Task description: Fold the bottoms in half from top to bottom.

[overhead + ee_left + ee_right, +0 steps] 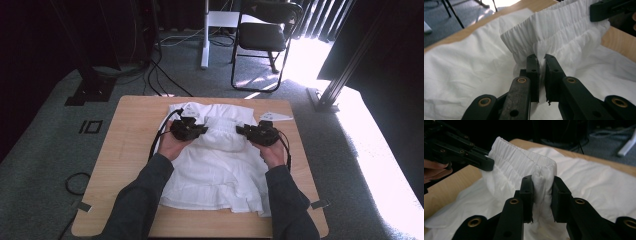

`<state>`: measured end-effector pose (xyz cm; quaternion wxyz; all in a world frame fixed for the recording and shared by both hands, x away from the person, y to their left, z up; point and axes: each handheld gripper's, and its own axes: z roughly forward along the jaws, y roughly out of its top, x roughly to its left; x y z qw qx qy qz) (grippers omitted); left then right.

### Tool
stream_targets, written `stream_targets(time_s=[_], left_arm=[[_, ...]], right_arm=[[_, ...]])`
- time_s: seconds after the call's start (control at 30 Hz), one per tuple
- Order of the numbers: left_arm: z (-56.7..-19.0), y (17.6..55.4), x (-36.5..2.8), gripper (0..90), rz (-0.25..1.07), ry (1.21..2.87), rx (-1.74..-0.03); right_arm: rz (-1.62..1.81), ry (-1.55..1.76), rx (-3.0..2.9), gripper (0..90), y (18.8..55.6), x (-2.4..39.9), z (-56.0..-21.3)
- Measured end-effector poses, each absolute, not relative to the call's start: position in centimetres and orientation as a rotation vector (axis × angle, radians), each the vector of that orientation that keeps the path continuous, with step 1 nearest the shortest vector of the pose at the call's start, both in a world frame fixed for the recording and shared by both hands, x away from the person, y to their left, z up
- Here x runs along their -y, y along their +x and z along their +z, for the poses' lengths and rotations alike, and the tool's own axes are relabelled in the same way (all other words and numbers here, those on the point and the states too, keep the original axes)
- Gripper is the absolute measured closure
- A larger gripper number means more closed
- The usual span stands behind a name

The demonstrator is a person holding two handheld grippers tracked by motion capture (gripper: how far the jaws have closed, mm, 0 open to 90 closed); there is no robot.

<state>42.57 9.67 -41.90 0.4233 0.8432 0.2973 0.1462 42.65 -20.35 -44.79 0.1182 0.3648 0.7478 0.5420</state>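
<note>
A white garment (215, 172) lies spread on the wooden table (130, 145). Its gathered elastic waistband (221, 134) is raised off the cloth between my two grippers. My left gripper (202, 131) is shut on the band's left end, and in the left gripper view the fabric (554, 32) is pinched thin between the jaws (541, 58). My right gripper (241, 131) is shut on the right end, with a thick fold of the band (516, 162) squeezed at the tips (541, 180). Each gripper view also shows the other gripper (609, 10) (486, 163) on the far end.
A white three-cornered piece (275, 116) lies at the table's far right corner. Beyond the table on the carpet stand a black folding chair (265, 35), a white post (205, 35) and dark frame legs (90, 85). Cables trail on the floor at left (75, 182).
</note>
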Motion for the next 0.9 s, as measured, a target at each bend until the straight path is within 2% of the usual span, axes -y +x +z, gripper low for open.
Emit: stream_targets(time_s=[0.17,0.27,0.37,0.5,0.53,0.6,0.67,0.73,0.77,0.8,0.9], left_arm=[[-41.3,39.2,-10.6,84.2,0.361,2.074,-0.687],[-42.5,38.0,-10.8,83.4,0.351,2.088,-0.68],[-45.9,36.1,-11.4,82.8,0.292,2.141,-0.693],[-47.1,34.5,-11.7,82.8,0.263,2.143,-0.691],[-47.6,33.8,-11.7,81.6,0.231,2.157,-0.685],[-48.5,33.2,-11.8,73.6,0.219,2.204,-0.684],[-49.3,33.0,-12.2,66.1,0.169,2.218,-0.705],[-49.6,32.8,-12.8,60.1,0.176,2.221,-0.728],[-49.6,32.8,-12.8,58.5,0.176,2.221,-0.728],[-49.2,32.7,-13.6,56.6,0.176,2.189,-0.734],[-48.4,32.8,-14.5,54.4,0.248,2.146,-0.759]], right_arm=[[1.613,0.896,-2.198,73.1,40.0,20.5,-43.7],[1.591,0.851,-2.245,73.1,38.5,20.3,-44.8],[1.53,0.785,-2.307,73.8,36.8,19.9,-46.7],[1.518,0.723,-2.32,74.9,35.2,19.6,-47.8],[1.529,0.705,-2.321,74.6,34.6,19.7,-48.1],[1.528,0.668,-2.364,72.6,33.6,19.9,-48.9],[1.491,0.654,-2.446,66.5,33.3,20.1,-50.1],[1.454,0.629,-2.533,54.7,32.8,20.3,-51.2],[1.454,0.629,-2.533,54.7,32.8,20.3,-51.2],[1.493,0.6,-2.569,44.1,32.3,20.8,-51.6],[1.642,0.58,-2.517,40.4,32.0,22.0,-50.7]])
